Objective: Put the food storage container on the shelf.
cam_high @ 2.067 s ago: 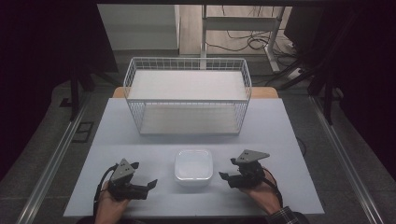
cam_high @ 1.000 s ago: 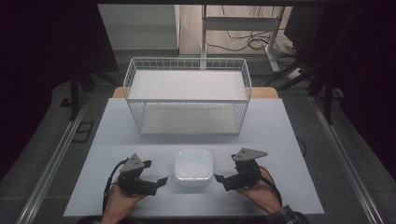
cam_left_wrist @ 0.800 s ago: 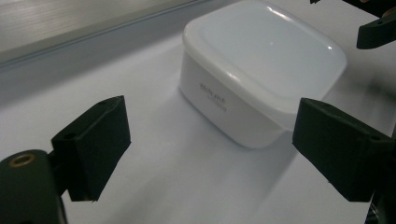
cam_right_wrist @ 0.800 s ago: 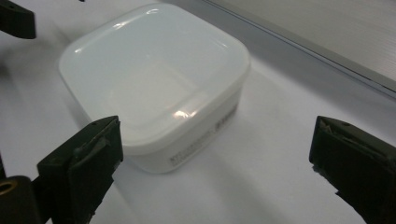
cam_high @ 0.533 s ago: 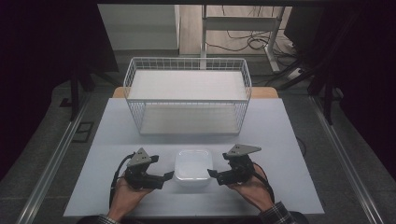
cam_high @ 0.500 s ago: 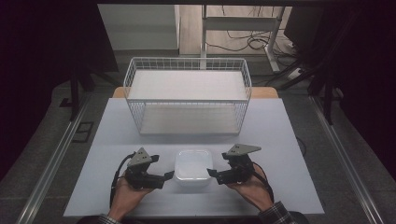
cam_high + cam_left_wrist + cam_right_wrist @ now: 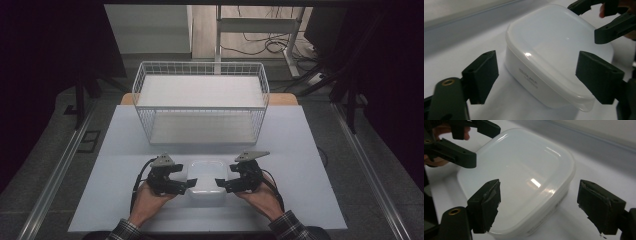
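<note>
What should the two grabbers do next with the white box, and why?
Probably squeeze a little more. The left gripper and right gripper sit at opposite sides of the lidded white box, and their jaws have just been closing, yet both gripper views show gaps between pads and box. Pressing in from both sides should let them lift it, perhaps toward the wire basket.

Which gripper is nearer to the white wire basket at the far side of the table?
Left, narrowly. The left gripper flanks the lidded white plastic container slightly farther up the table than the right gripper, both well short of the white wire basket.
</note>
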